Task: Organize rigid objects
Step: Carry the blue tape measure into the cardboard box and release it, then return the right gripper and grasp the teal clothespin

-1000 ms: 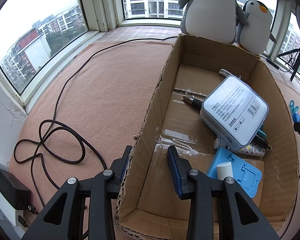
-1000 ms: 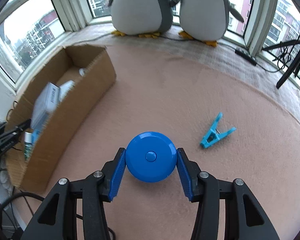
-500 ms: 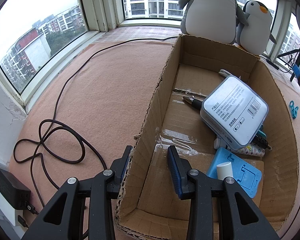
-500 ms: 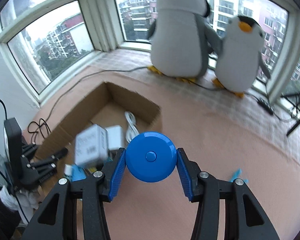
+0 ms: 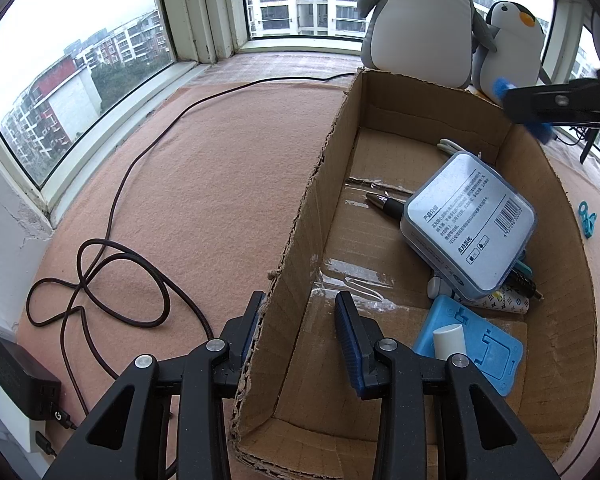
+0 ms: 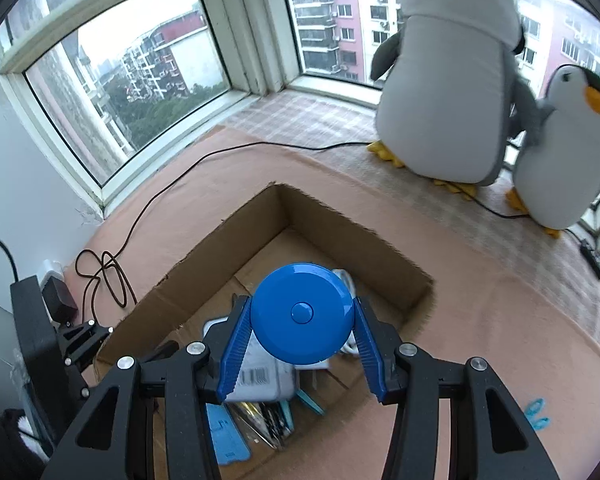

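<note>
Your left claw (image 5: pixel 300 330) sits low in the frame's centre, angled downward, its pads clamped across the cardboard box wall (image 5: pixel 296 264). Your right claw (image 6: pixel 302 330), bottom centre of its own view and also tilted down, grips the blue round disc (image 6: pixel 302 312) between both pads.

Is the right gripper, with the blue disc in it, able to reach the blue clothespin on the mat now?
Probably not yet. The right gripper is shut on the blue disc above the cardboard box; the clothespin lies outside the box, unobstructed, but the jaws are occupied.
</note>
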A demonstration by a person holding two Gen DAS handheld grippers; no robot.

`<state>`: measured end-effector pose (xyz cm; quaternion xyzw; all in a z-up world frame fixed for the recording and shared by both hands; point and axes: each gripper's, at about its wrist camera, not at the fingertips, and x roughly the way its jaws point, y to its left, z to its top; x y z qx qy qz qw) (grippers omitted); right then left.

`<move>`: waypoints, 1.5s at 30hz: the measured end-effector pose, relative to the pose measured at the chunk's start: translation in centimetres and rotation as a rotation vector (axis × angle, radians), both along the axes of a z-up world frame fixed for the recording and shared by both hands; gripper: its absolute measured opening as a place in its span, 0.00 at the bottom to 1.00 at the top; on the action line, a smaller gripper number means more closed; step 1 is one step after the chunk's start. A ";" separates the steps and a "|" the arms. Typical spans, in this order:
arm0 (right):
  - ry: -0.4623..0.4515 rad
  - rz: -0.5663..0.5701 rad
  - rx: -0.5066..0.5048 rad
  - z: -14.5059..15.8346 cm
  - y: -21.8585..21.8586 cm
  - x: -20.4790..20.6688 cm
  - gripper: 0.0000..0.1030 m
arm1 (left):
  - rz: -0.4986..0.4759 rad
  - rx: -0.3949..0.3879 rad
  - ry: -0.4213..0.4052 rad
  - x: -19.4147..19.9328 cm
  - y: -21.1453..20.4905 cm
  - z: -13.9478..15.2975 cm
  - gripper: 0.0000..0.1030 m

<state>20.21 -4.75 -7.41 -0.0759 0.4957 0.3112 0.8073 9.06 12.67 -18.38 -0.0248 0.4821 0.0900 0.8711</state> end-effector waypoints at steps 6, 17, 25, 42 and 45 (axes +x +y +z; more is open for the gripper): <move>0.044 0.010 -0.002 -1.4 1.7 0.7 0.45 | 0.000 0.001 0.000 0.0 0.0 0.0 0.37; 0.042 0.014 -0.029 -2.4 3.1 1.2 0.46 | 0.000 0.001 0.000 0.0 0.0 0.0 0.37; 0.026 0.002 -0.019 -1.7 2.7 1.1 0.57 | 0.000 0.002 -0.001 0.0 0.0 0.0 0.37; 0.006 -0.068 0.027 0.6 -2.1 -0.2 0.57 | -0.001 0.005 -0.003 0.2 0.1 0.1 0.37; -0.006 -0.109 0.021 1.1 -4.4 -0.7 0.57 | 0.000 0.006 -0.004 0.2 0.1 0.2 0.37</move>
